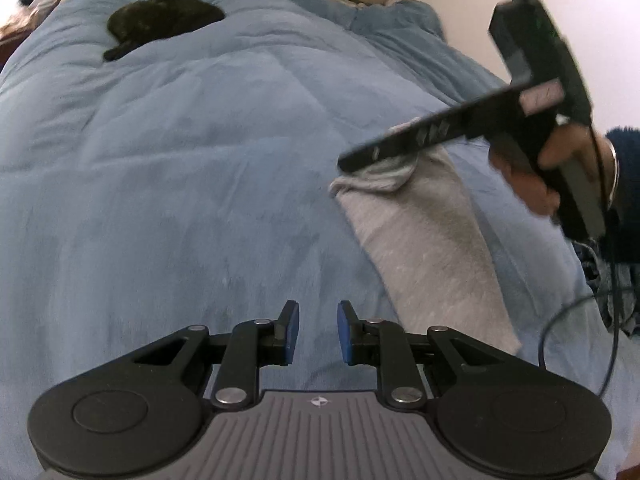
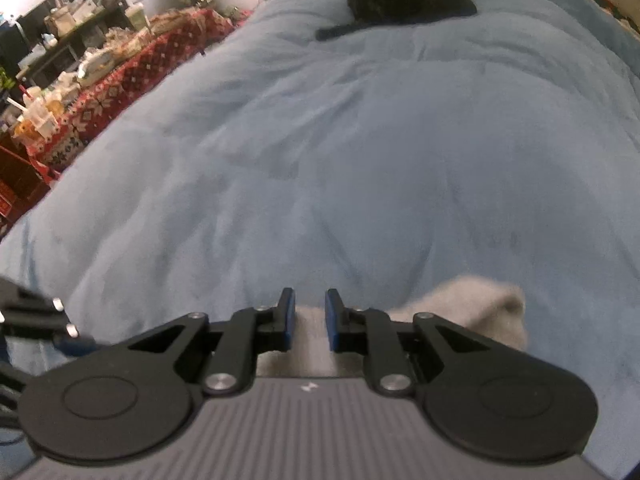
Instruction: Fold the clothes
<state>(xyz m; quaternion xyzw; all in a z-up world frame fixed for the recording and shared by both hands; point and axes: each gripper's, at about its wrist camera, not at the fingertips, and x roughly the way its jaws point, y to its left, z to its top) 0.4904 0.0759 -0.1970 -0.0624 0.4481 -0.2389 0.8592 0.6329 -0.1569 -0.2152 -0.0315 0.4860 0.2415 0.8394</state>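
Note:
A grey folded cloth lies on the blue comforter, to the right of my left gripper. The left gripper's blue pads stand a narrow gap apart over bare comforter, with nothing between them. A hand holds my right gripper, whose fingertips rest at the cloth's bunched far end. In the right wrist view, the right gripper hovers over that grey cloth. Its pads are slightly apart, the cloth shows through the gap, and no fold is pinched.
A black lump with a thin tail-like end lies far up the comforter, also seen from the left wrist. A cluttered table under a red patterned cloth runs along the bed's left side. A black cable hangs at right.

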